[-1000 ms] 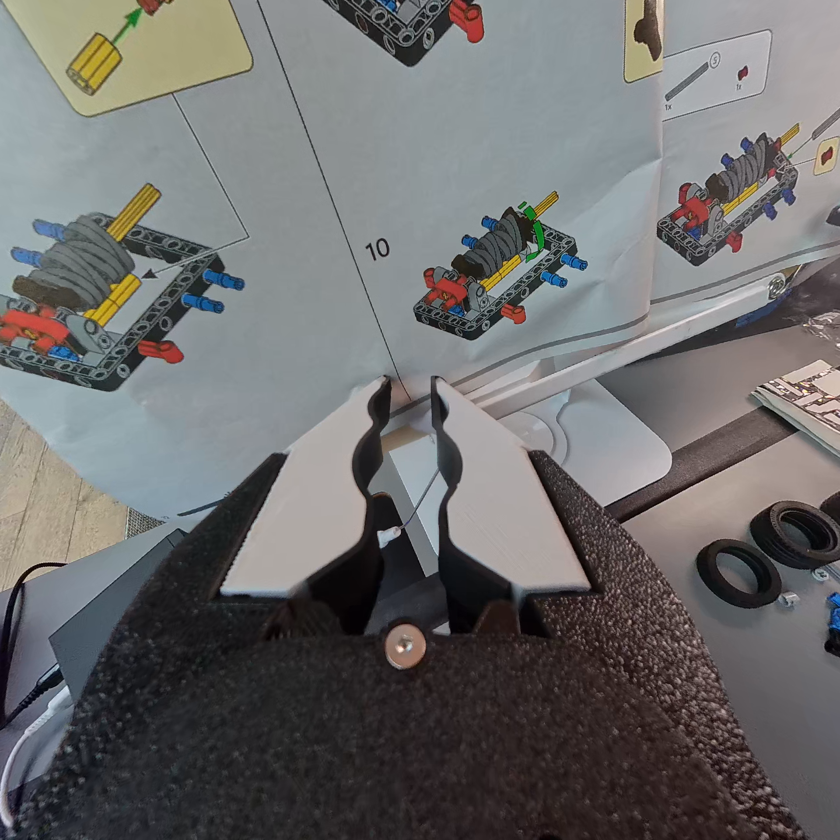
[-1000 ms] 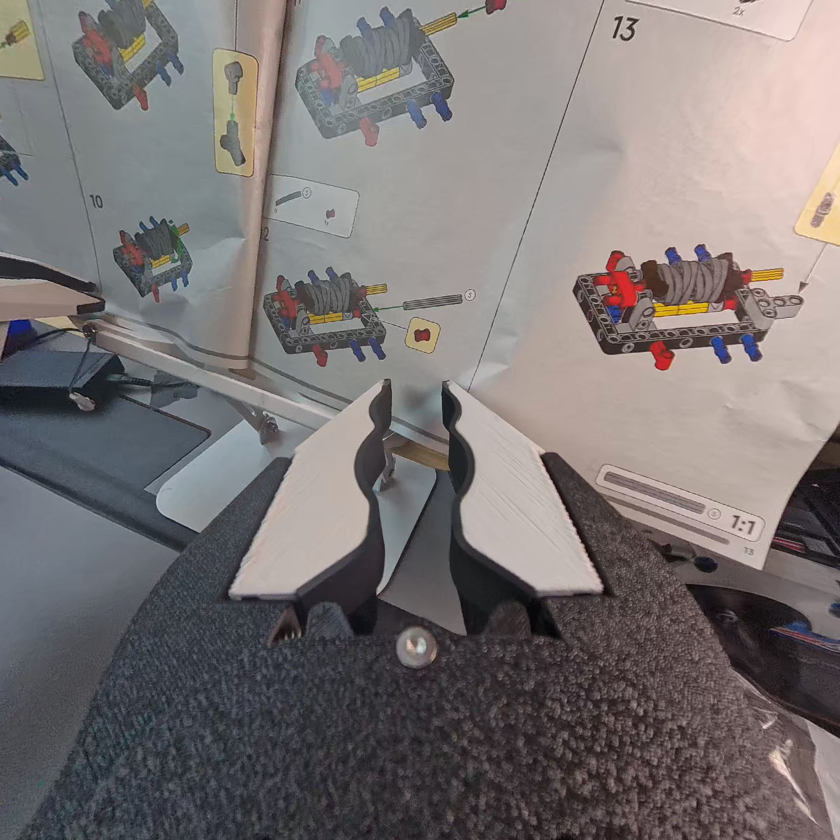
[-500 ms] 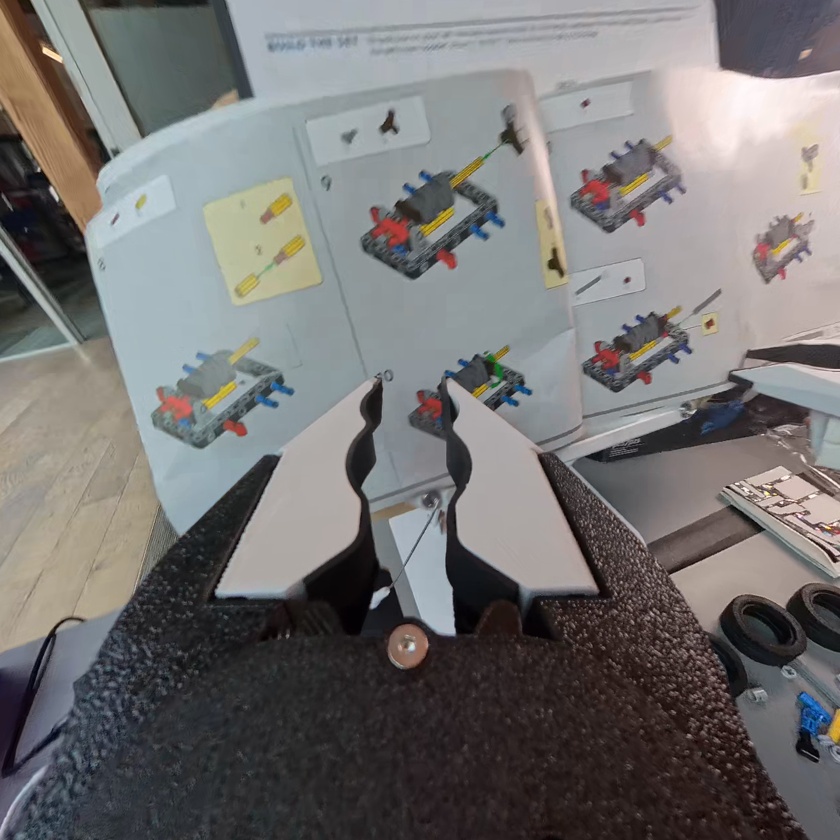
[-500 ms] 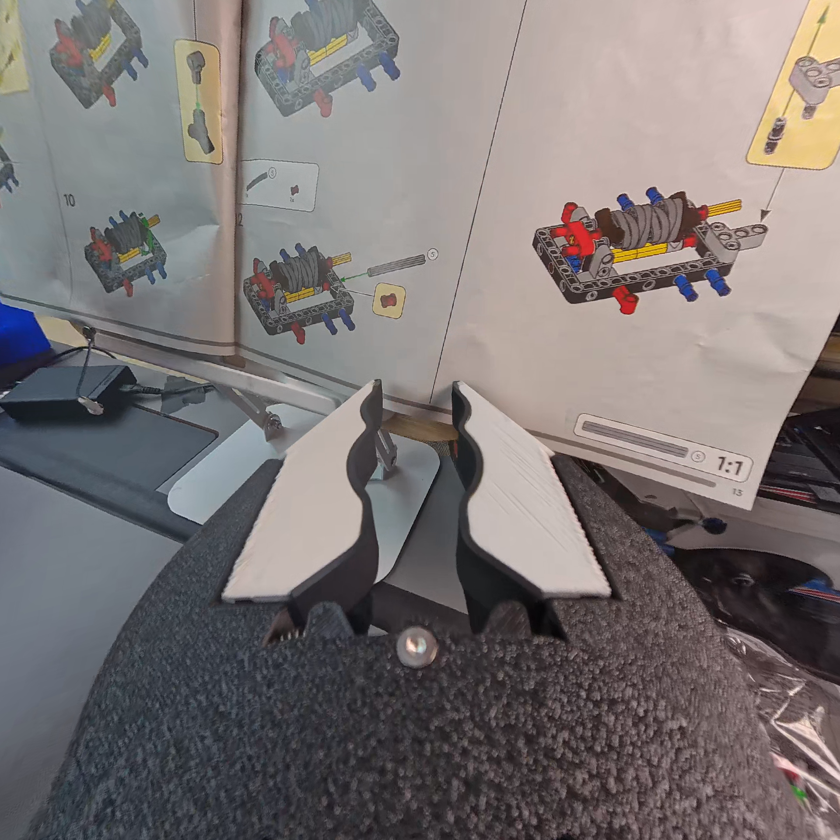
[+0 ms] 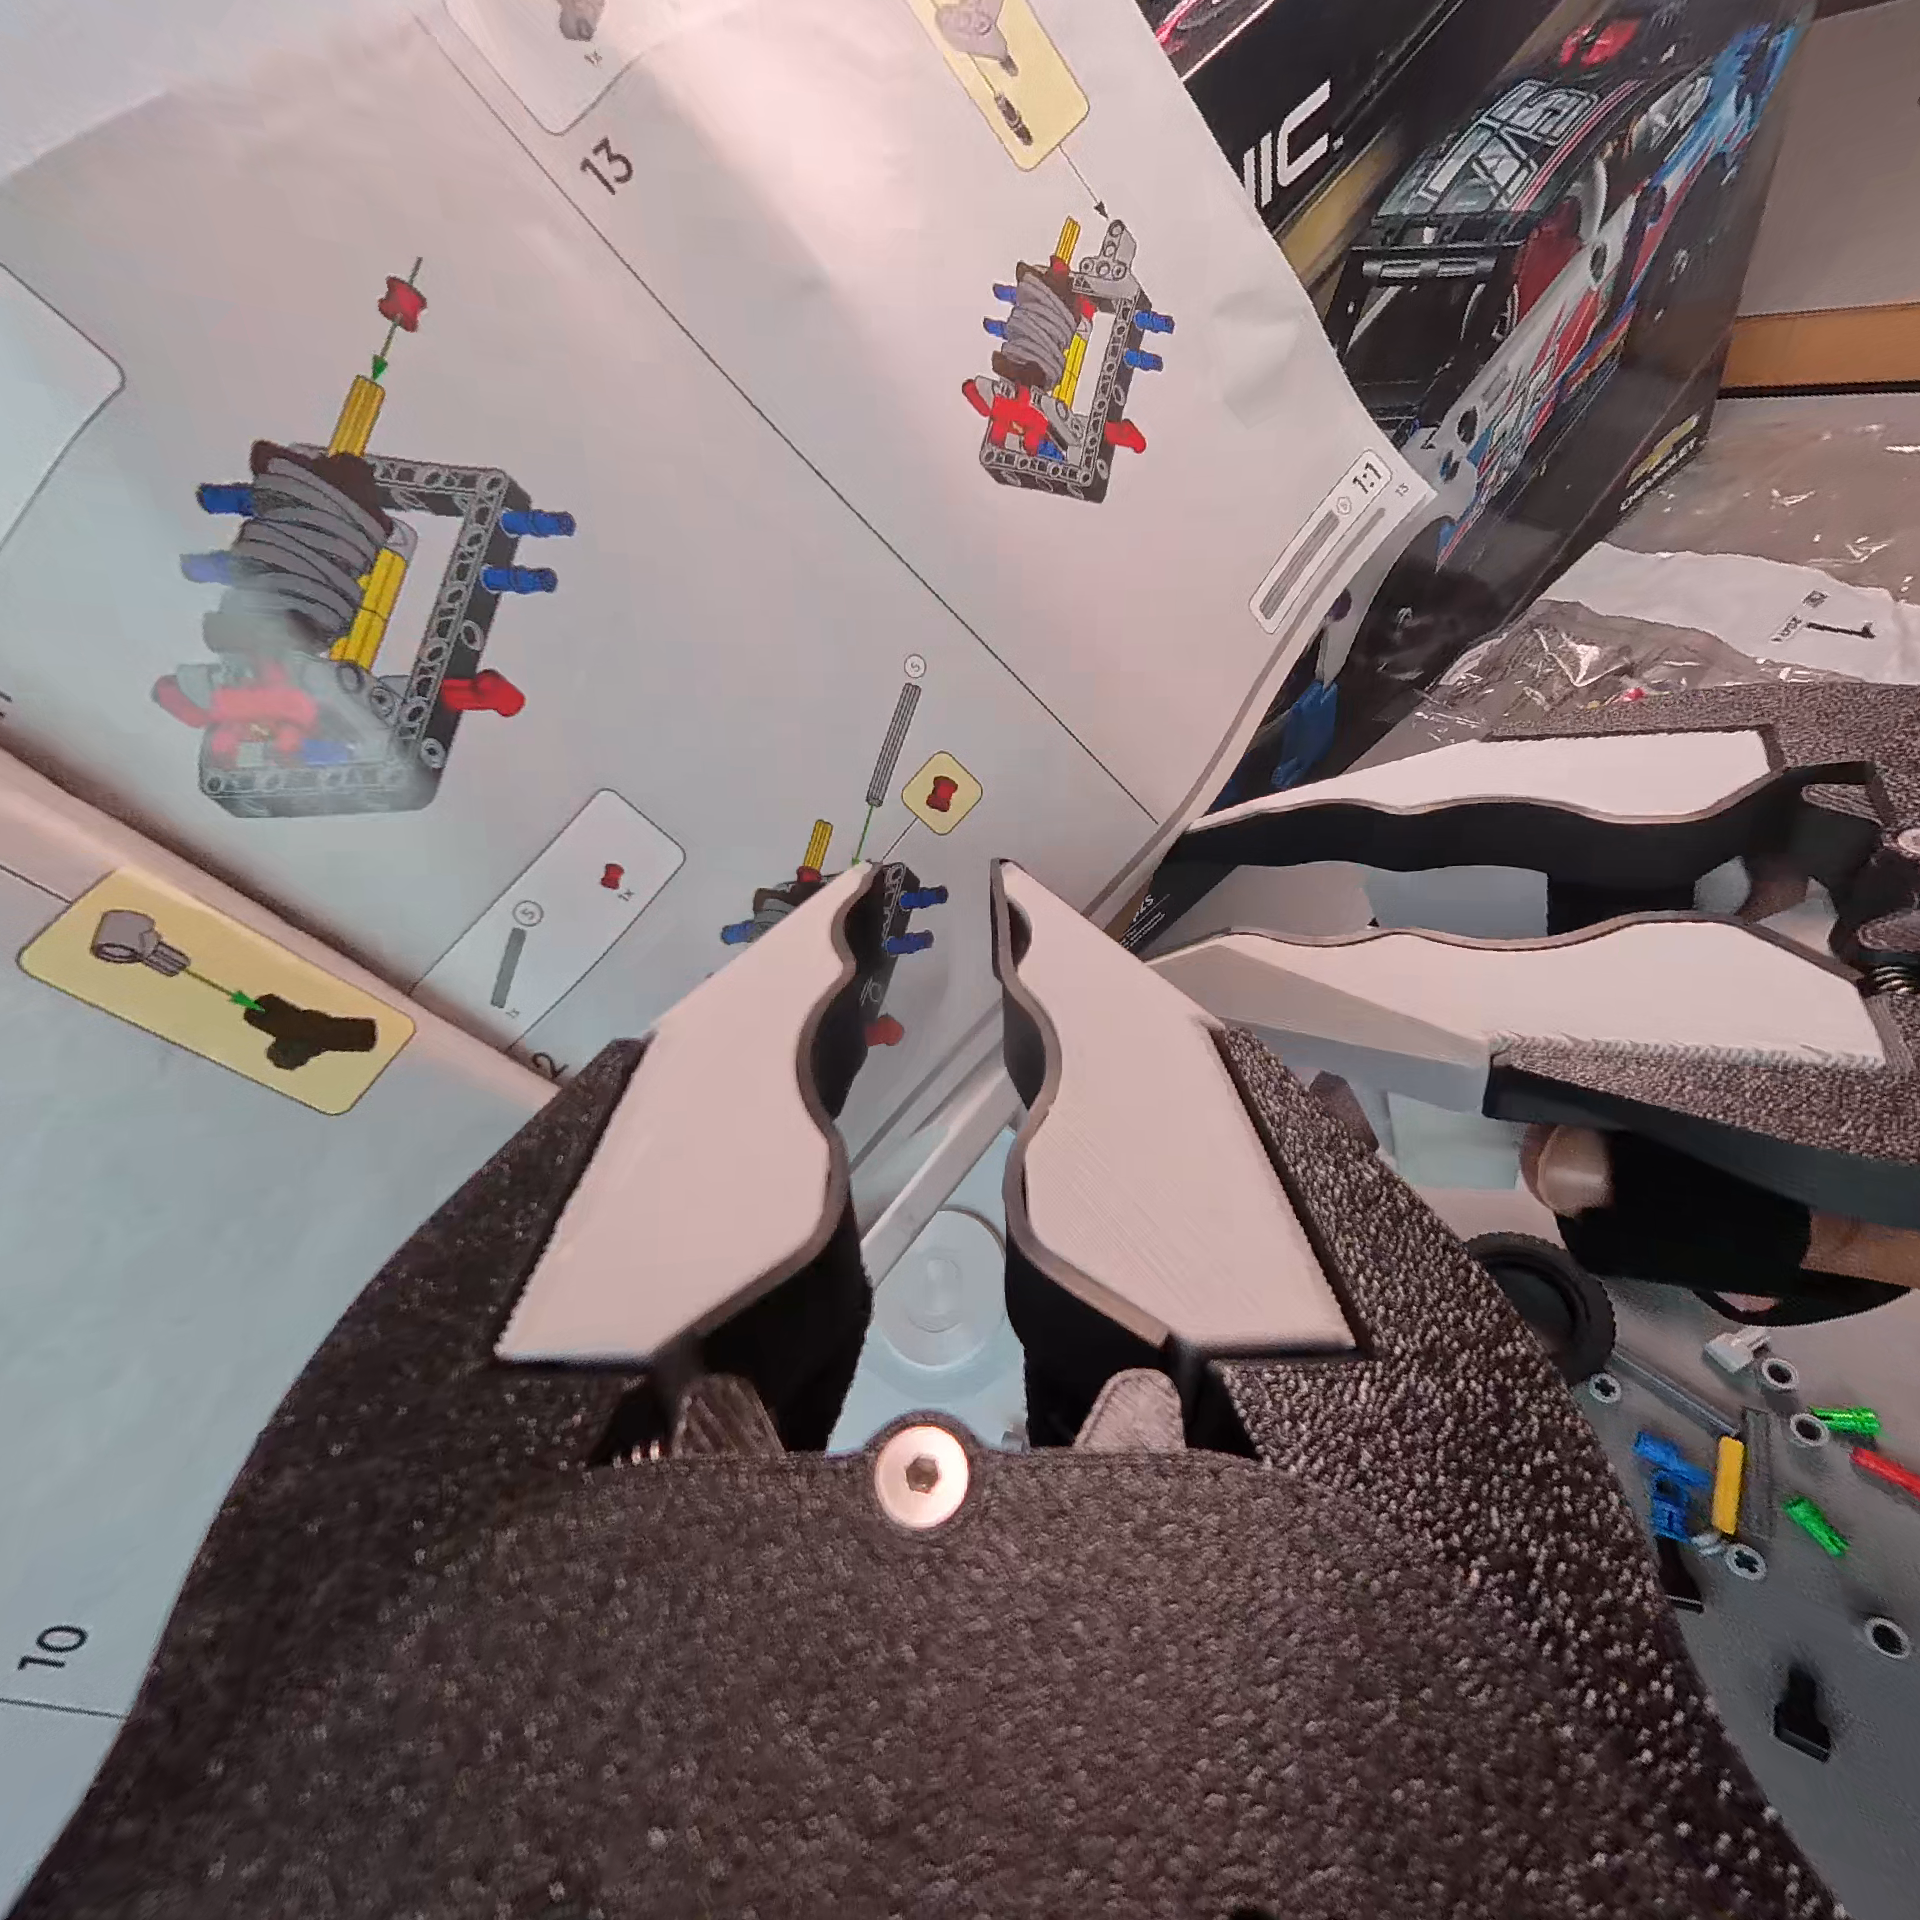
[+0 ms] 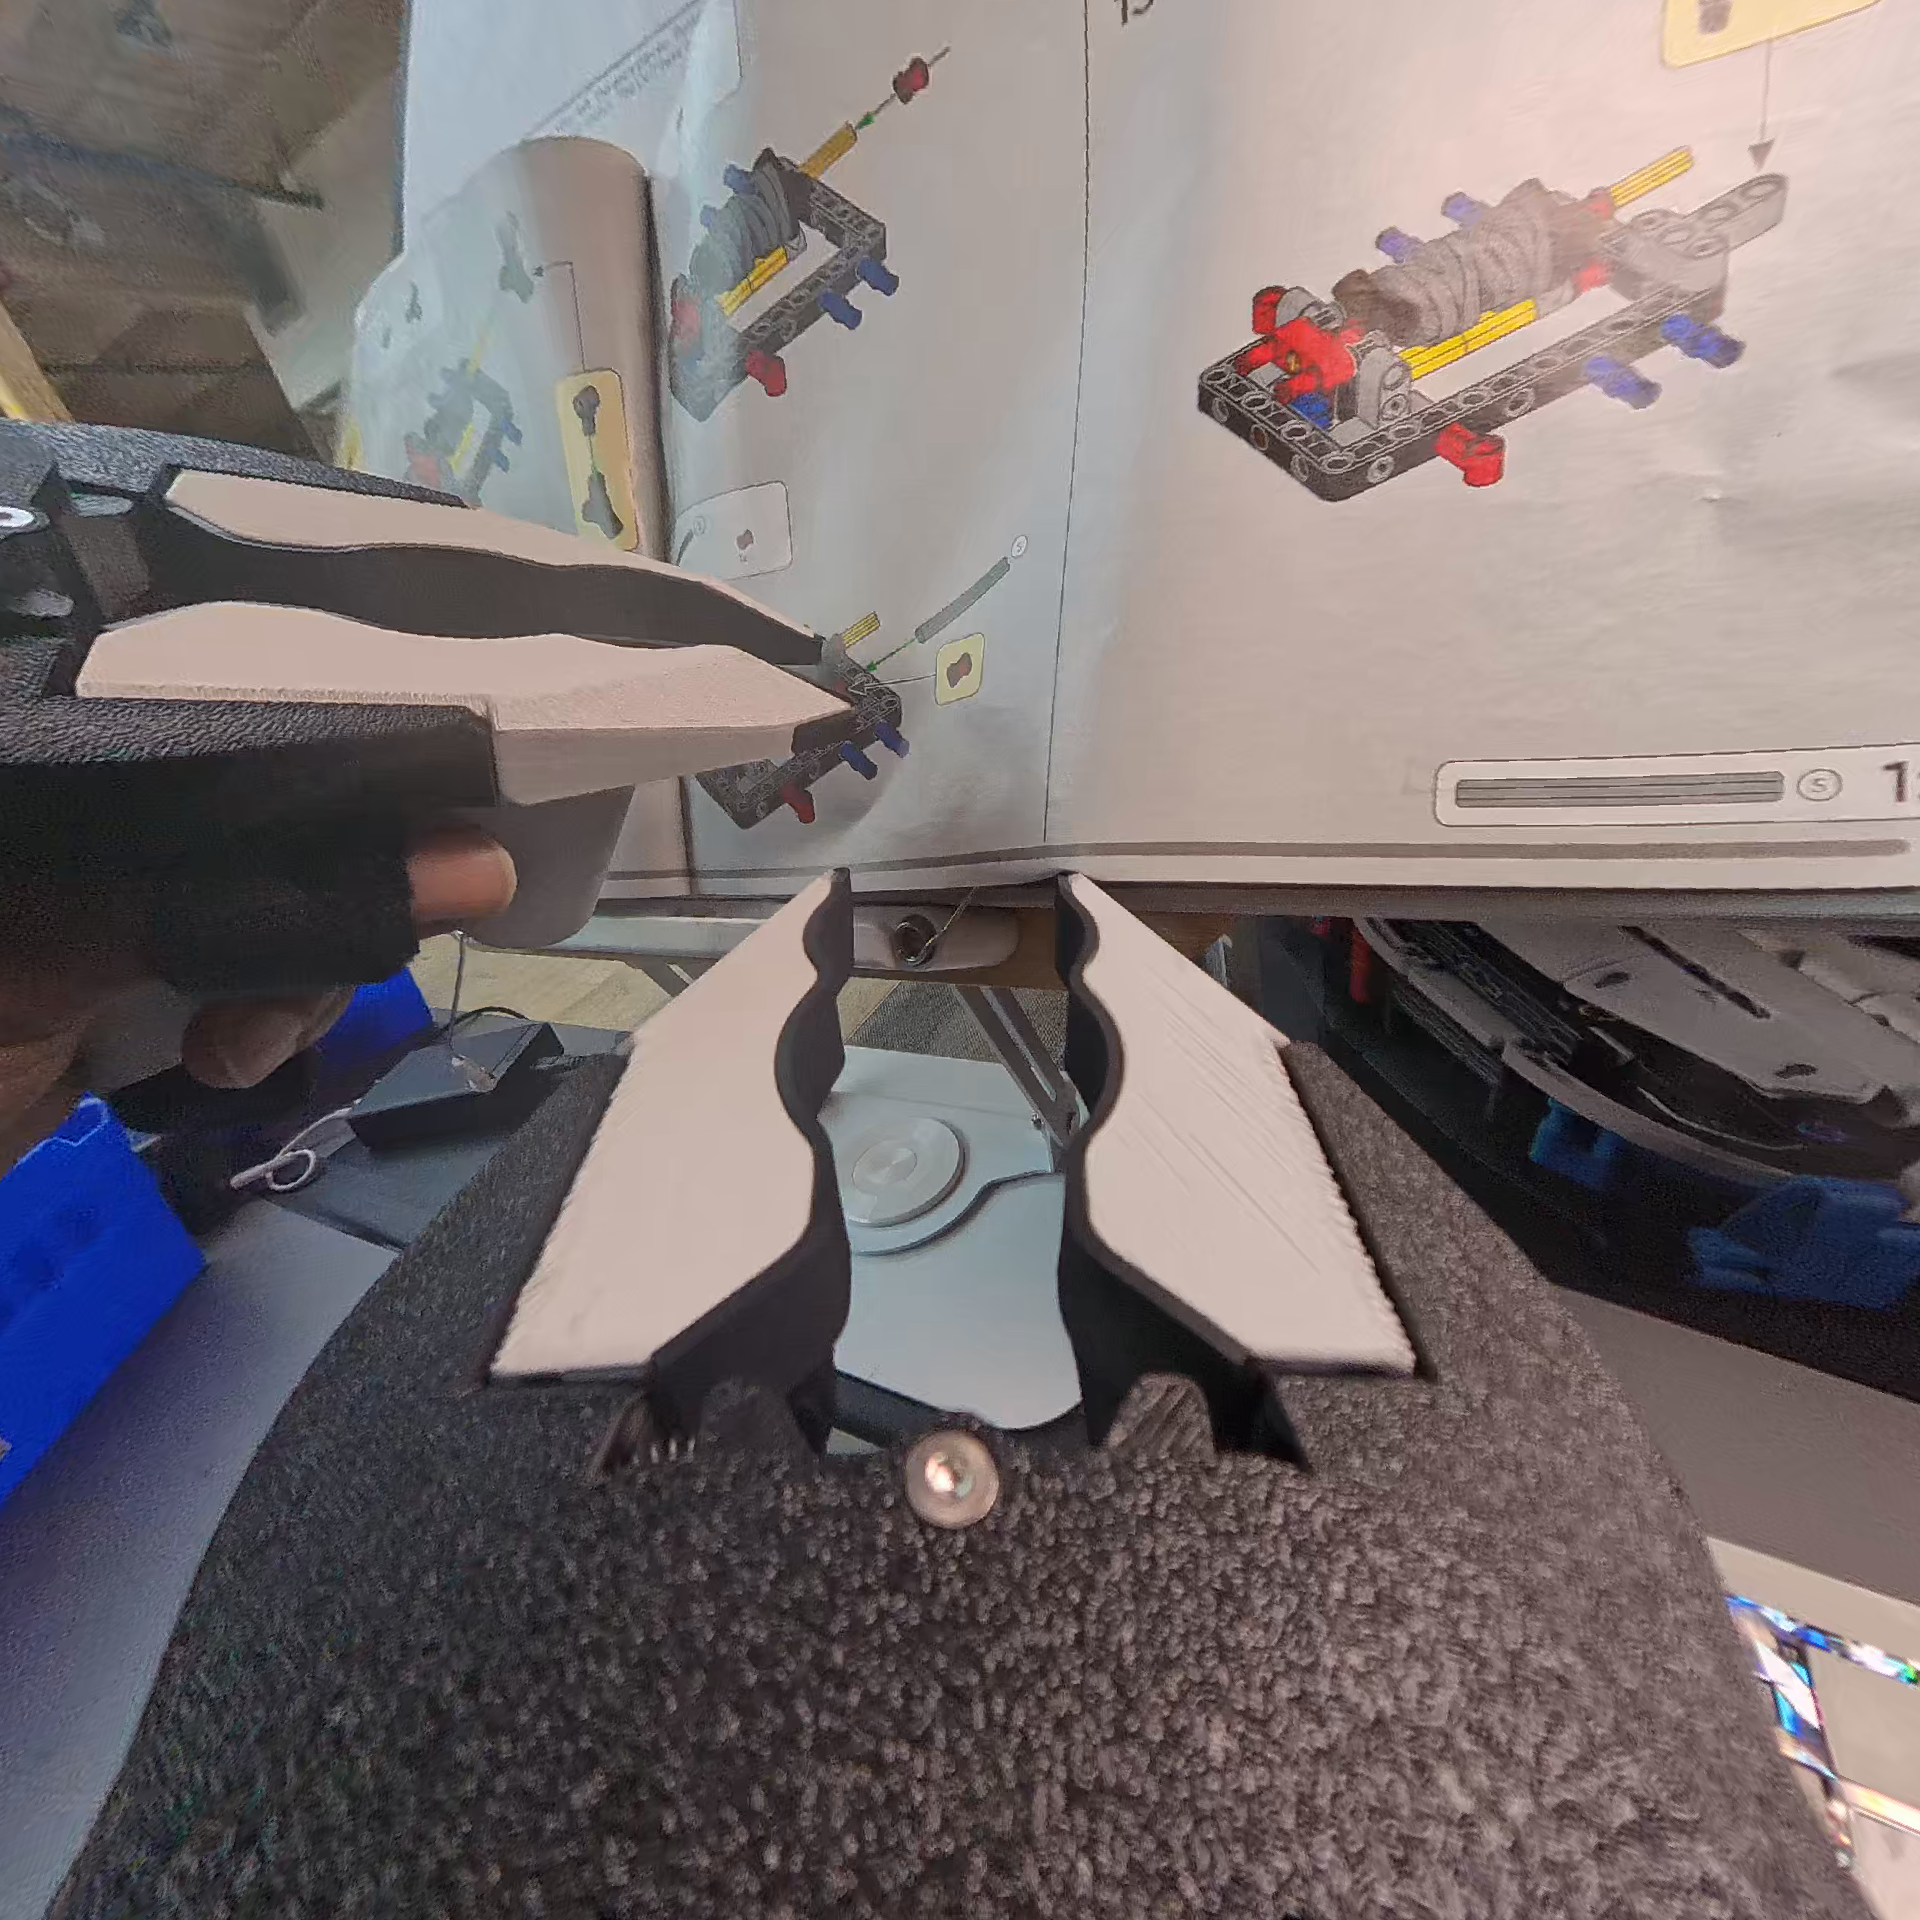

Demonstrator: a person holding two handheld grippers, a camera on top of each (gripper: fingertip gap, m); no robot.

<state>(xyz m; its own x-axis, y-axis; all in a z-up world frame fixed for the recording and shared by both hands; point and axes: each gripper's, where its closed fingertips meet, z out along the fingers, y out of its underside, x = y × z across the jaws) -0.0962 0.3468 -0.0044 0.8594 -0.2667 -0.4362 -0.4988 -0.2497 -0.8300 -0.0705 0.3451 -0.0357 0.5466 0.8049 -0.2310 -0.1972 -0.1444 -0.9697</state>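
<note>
Just ahead of the left tongs point(image 5: 930, 878), whose two fingers stand spread with nothing between them, an open instruction booklet point(image 5: 727, 436) is propped upright on a white stand point(image 5: 935, 1309). The tips of these tongs sit close to the lower part of the page, over a small drawing of a frame with blue pegs; whether they touch the paper cannot be told. In the right wrist view they come in from the left, held by a hand point(image 6: 260, 935) in a black fingerless glove. The right tongs point(image 6: 951, 883) are likewise spread and empty, pointing at the lower edge of the booklet just above the round foot of the stand. Beside them on the grey worktop point(image 5: 1849, 1704) lie small loose building pieces point(image 5: 1725, 1470), yellow, blue, green and red, and a black rubber tyre point(image 5: 1548, 1299). Farther back on the right, a dark printed box point(image 5: 1558, 291) leans behind the booklet, with clear plastic bags point(image 5: 1714, 613) next to it. On the left in the right wrist view, a black power brick point(image 6: 468, 1075) with a cable rests beside a blue object point(image 6: 73, 1278).
</note>
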